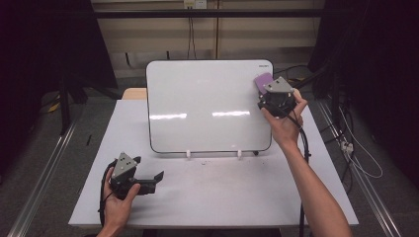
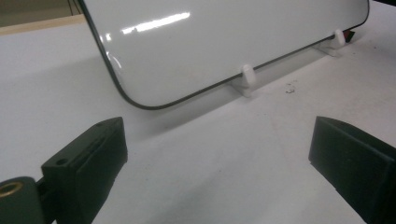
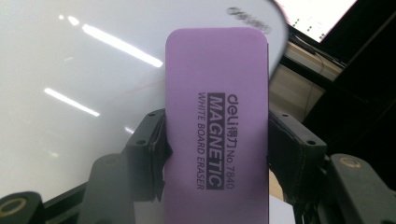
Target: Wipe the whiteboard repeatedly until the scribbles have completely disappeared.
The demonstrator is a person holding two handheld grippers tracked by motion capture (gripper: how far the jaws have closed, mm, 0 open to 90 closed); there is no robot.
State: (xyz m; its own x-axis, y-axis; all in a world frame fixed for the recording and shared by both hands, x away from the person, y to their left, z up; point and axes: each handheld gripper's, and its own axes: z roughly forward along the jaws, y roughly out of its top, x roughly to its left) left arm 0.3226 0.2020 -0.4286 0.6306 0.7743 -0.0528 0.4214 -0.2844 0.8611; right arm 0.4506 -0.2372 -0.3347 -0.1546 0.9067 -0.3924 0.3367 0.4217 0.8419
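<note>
At whiteboard's upper right, right tool clamping purple eraser, left tool wide over table.

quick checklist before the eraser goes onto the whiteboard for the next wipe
1. Purple eraser clamped between the right gripper jaws: ok.
2. Eraser near the whiteboard, at its upper right corner: ok.
3. Eraser face pressed flat on the board: cannot tell.
4. Whiteboard seated in both white feet: ok.
5. Marks left to wipe: none visible, glare hides some of the surface.
6. Left gripper open, low on the table, away from the board: ok.
</note>
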